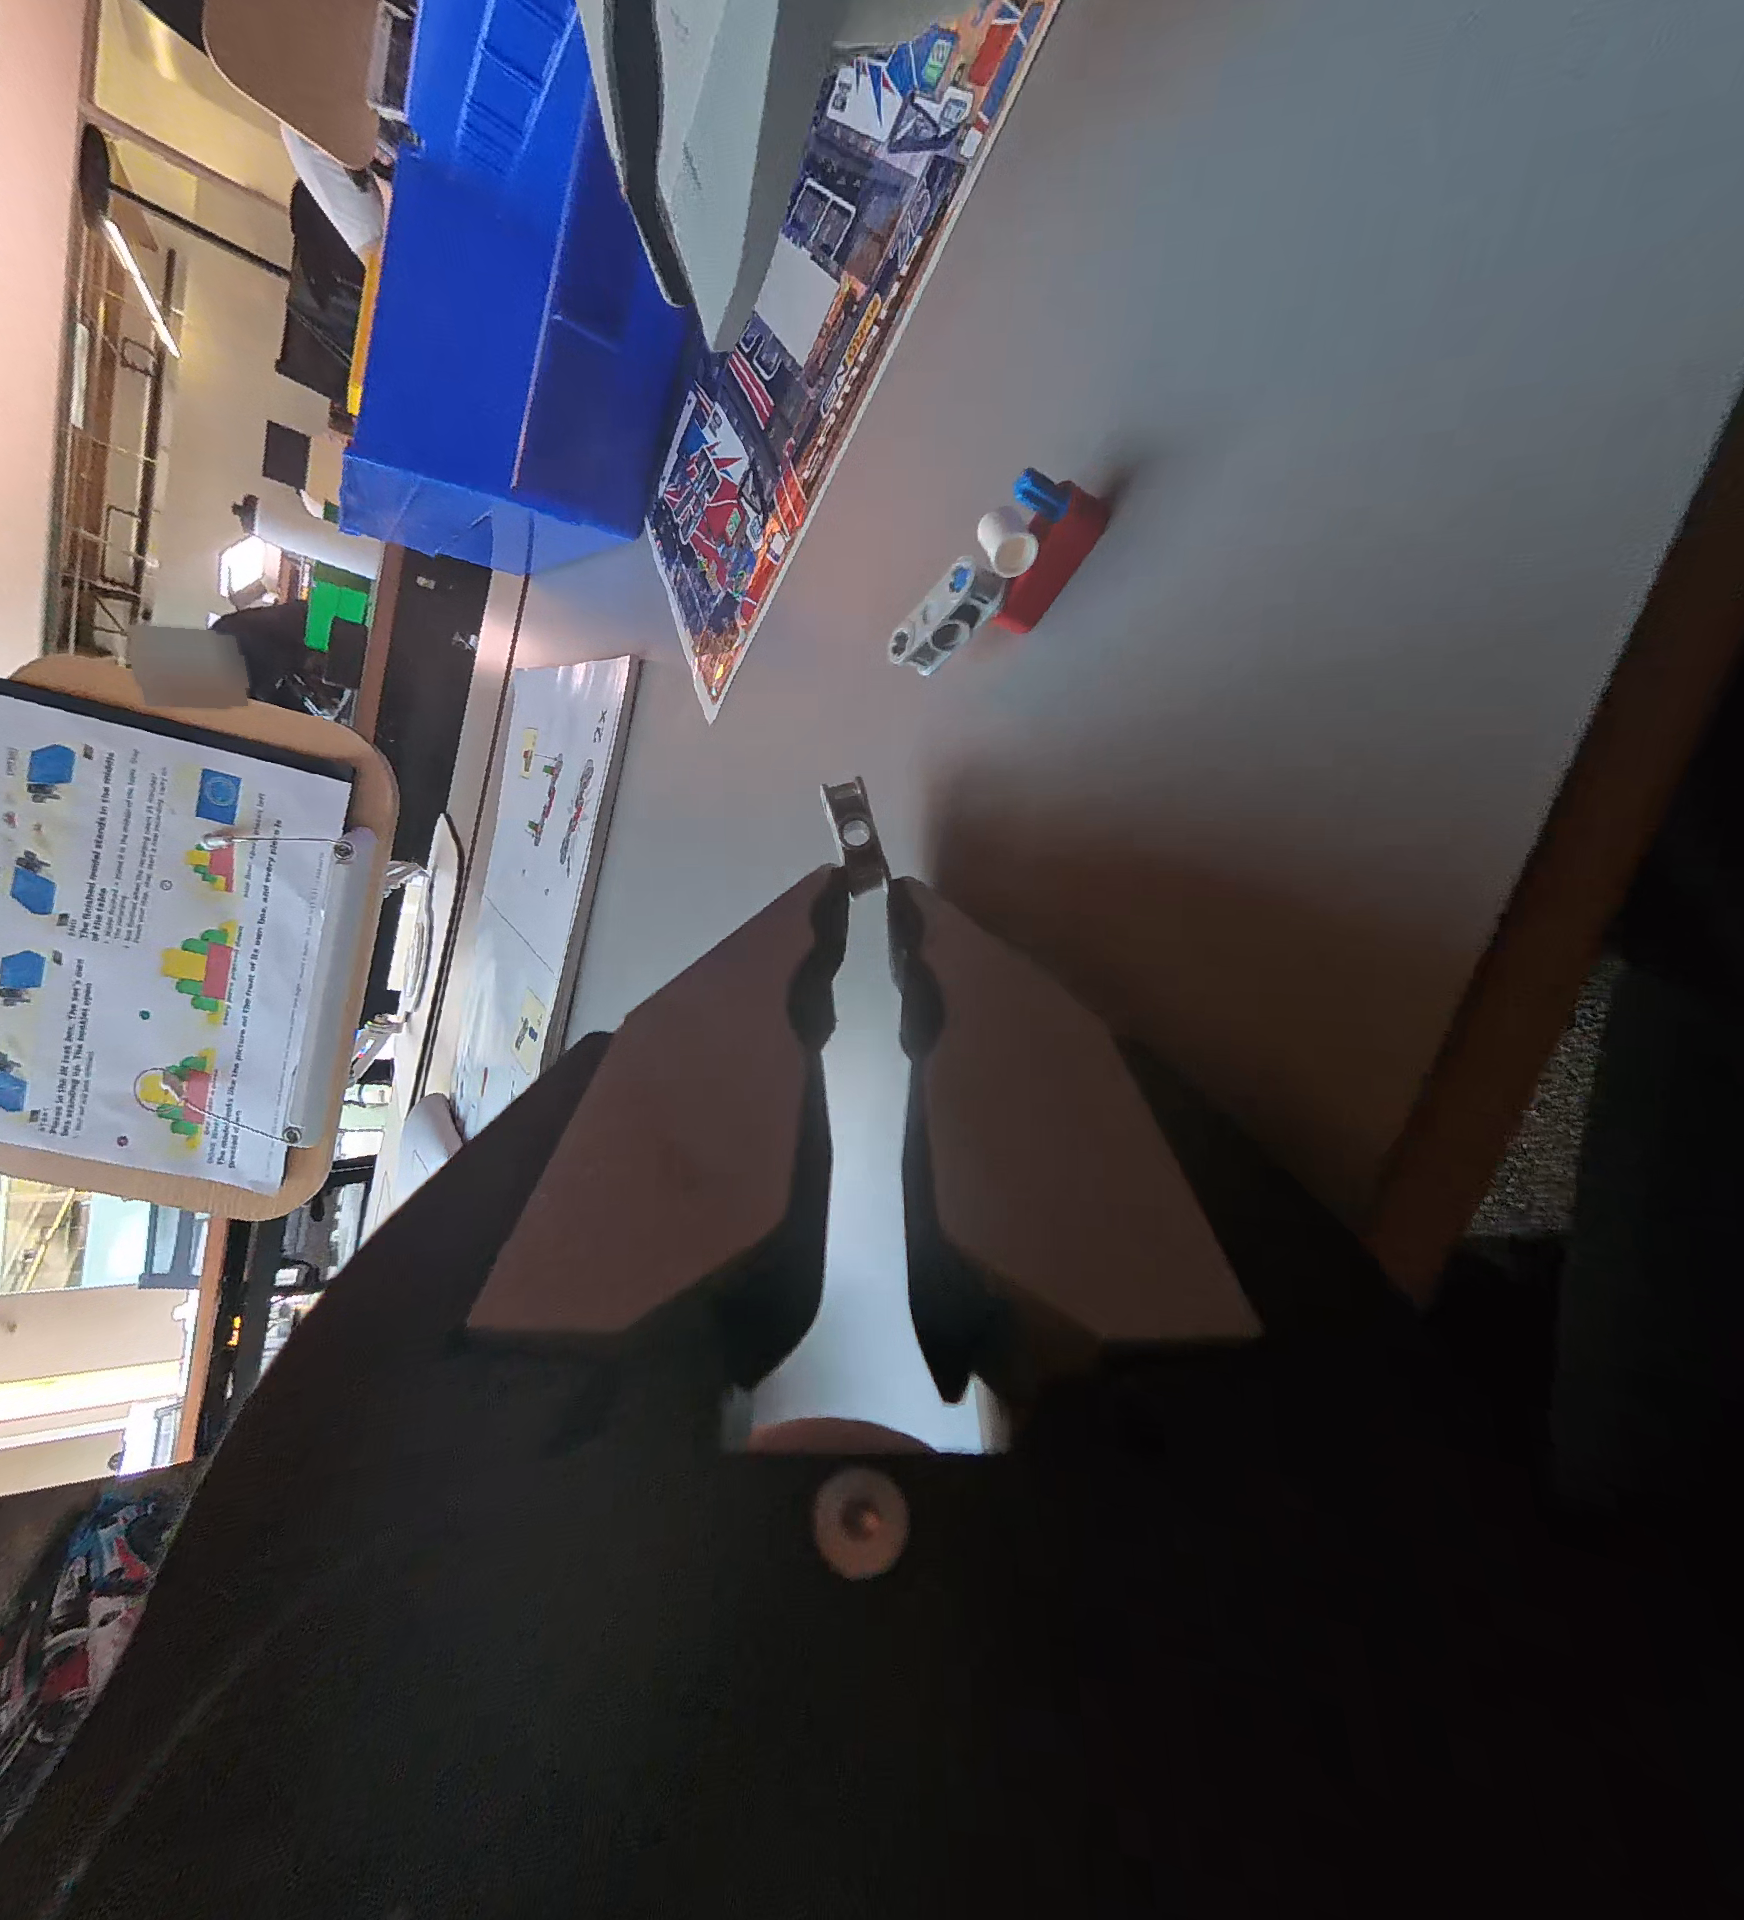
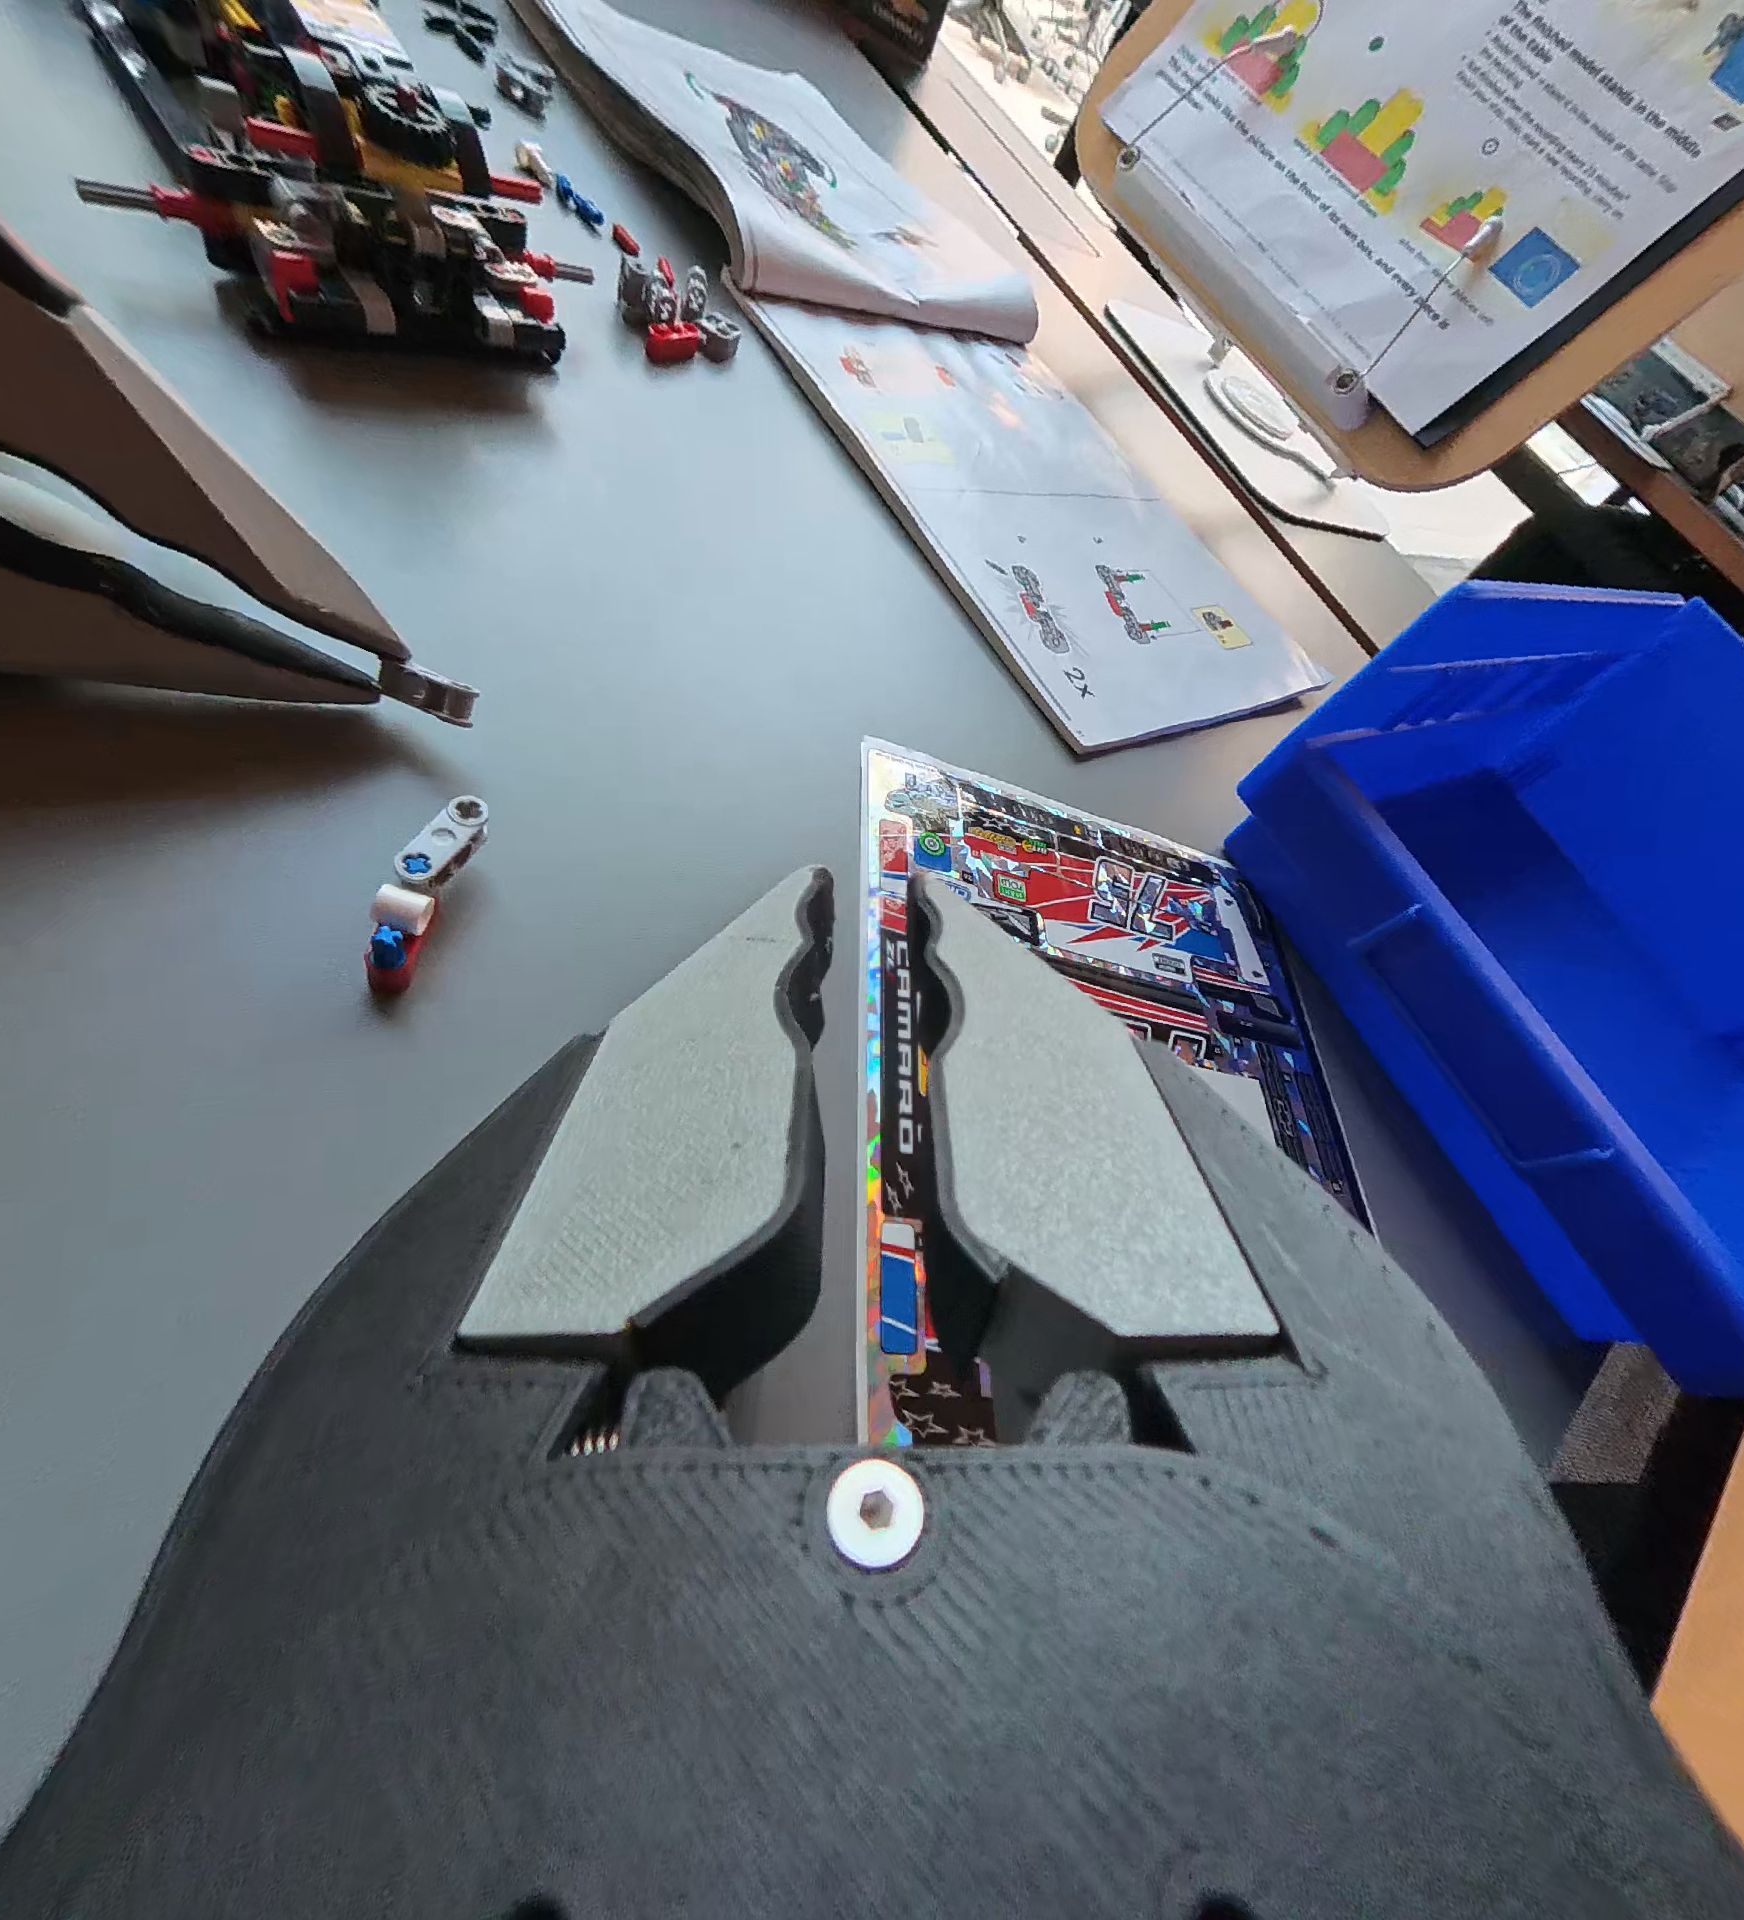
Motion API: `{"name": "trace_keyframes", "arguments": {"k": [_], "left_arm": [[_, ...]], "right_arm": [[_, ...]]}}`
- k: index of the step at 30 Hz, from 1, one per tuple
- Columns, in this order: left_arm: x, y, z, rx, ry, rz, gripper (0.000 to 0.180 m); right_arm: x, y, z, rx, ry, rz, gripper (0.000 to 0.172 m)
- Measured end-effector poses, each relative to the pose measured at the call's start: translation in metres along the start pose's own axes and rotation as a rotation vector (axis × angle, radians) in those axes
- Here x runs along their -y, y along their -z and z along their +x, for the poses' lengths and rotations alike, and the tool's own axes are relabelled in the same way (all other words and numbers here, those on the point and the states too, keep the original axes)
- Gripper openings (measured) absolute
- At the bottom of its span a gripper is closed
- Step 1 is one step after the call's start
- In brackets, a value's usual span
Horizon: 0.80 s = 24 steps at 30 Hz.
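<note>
My left gripper (image 1: 864, 885) is shut on a small grey building-toy connector with holes (image 1: 853, 831) and holds it above the grey table (image 1: 1315, 312). The right wrist view shows the same connector (image 2: 428, 691) pinched at the left gripper's tips. My right gripper (image 2: 870, 891) is open and empty, with a narrow gap between the fingers, over the edge of a shiny sticker sheet (image 2: 1107, 894). A small cluster of a red piece, blue pin, white tube and grey link (image 2: 418, 899) lies on the table to its left; it also shows in the left wrist view (image 1: 1003, 566).
A blue bin (image 2: 1574, 935) stands at the right, also seen in the left wrist view (image 1: 515, 312). An open instruction booklet (image 2: 1003, 436) lies beyond. A partly built dark model (image 2: 369, 177) with loose pieces sits far left. A clipboard with a printed sheet (image 2: 1450, 187) stands behind. There is about 11 cm between the tips of the two grippers.
</note>
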<state>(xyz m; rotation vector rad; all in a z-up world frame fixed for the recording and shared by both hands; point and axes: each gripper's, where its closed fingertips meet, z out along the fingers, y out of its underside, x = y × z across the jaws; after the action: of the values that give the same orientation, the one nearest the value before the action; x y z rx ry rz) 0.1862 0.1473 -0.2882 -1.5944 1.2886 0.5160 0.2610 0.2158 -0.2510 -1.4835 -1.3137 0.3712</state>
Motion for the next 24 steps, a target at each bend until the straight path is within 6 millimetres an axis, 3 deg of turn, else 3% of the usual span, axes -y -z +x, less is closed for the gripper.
{"name": "trace_keyframes", "arguments": {"k": [8,13,21,24], "left_arm": [[-0.001,0.000,-0.001,-0.024,0.023,0.015,0.005],[0.002,0.003,-0.004,-0.046,0.076,0.055,0.005],[0.037,0.025,-0.006,-0.275,0.385,0.265,0.005],[0.036,0.027,-0.003,-0.307,0.386,0.267,0.005]], "right_arm": [[0.007,0.001,-0.010,0.047,0.036,0.037,0.013],[0.022,0.010,-0.029,0.127,0.075,0.130,0.010],[0.033,0.015,-0.061,0.223,0.175,0.184,0.012],[0.035,0.015,-0.071,0.261,0.197,0.189,0.013]]}}
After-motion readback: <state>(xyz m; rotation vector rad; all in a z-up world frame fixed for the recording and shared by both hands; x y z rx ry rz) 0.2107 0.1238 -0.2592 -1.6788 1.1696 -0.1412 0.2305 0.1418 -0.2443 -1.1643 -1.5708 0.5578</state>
